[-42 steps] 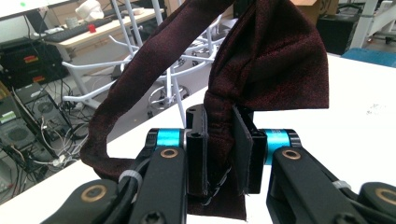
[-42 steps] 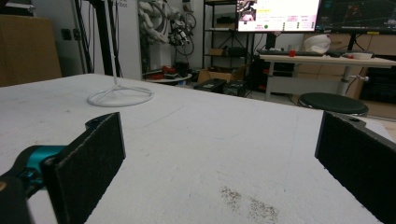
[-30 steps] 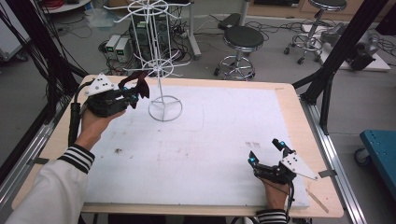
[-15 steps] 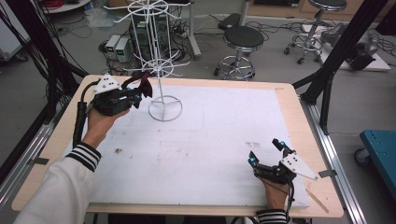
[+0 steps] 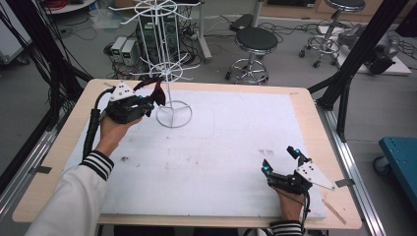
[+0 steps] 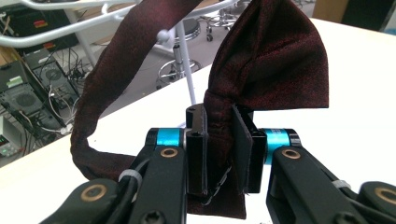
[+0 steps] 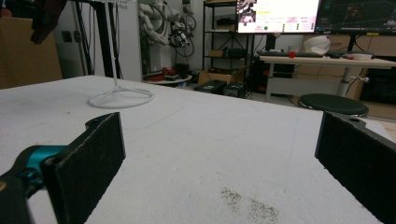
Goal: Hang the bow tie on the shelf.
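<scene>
Over at the far left of the bench (image 5: pixel 305 110), the left tongs (image 5: pixel 147 101) were pinching a dark red bow tie (image 5: pixel 153 88), and the left gripper view made the grip plain: both black pads were pressed against the knot in the middle of the bow tie (image 6: pixel 261 60), one wing flaring up to the right, the neck strap looping away to the left and up toward the wire arms overhead. The bow tie was held clear of the bench, right beside the thin upright of the white wire display stand (image 5: pixel 169 73), whose round ring base sat on the white mat (image 5: pixel 221 147) just to the right of the tongs. Whether the strap touched one of the lower wire arms of the stand, I could not tell from where I stood. The person's left hand (image 5: pixel 113 130) was wrapped under the gripper body, a striped cuff showing at the wrist, a thick black cable trailing back along the forearm. Meanwhile the right tongs (image 5: pixel 280 161) rested low at the near right corner of the mat, well apart from the stand, jaws spread wide with nothing between them; the right gripper view showed both pads standing far apart over bare white mat with a dark smudge, and the stand's ring base (image 7: pixel 120 97) lay off in the distance.
</scene>
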A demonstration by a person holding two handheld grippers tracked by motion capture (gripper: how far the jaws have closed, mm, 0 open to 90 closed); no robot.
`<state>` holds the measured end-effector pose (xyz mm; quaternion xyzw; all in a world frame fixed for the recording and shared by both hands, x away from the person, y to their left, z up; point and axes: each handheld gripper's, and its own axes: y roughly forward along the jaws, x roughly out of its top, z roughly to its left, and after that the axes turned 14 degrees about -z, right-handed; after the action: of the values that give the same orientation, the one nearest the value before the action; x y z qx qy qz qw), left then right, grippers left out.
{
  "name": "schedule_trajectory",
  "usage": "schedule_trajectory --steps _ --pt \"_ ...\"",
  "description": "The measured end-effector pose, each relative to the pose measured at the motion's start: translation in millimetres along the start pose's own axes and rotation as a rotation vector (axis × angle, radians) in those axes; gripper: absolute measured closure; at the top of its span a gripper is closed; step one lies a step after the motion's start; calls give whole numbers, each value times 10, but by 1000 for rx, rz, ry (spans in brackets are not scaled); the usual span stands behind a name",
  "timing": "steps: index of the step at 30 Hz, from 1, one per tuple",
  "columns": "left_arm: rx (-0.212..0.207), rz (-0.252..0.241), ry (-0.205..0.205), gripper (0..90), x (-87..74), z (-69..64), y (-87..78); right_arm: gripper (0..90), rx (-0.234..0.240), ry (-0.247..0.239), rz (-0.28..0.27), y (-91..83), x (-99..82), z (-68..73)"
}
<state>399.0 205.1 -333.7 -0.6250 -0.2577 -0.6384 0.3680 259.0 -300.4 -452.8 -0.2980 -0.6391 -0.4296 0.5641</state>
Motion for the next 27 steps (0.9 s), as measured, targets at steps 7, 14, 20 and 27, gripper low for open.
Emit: schedule_trajectory --steps 7,14,20,27 --pt "5 29 -7 765 -120 9 22 9 1 -4 -2 1 0 -3" --pt "8 26 -20 762 -148 29 20 9 1 -3 -3 0 -1 -4" --pt "-29 -11 -34 686 -156 58 -19 9 -1 -4 -5 -1 -1 -2" --pt "-111 -48 -10 123 -146 58 -41 9 -2 -1 -5 -1 -1 -2"
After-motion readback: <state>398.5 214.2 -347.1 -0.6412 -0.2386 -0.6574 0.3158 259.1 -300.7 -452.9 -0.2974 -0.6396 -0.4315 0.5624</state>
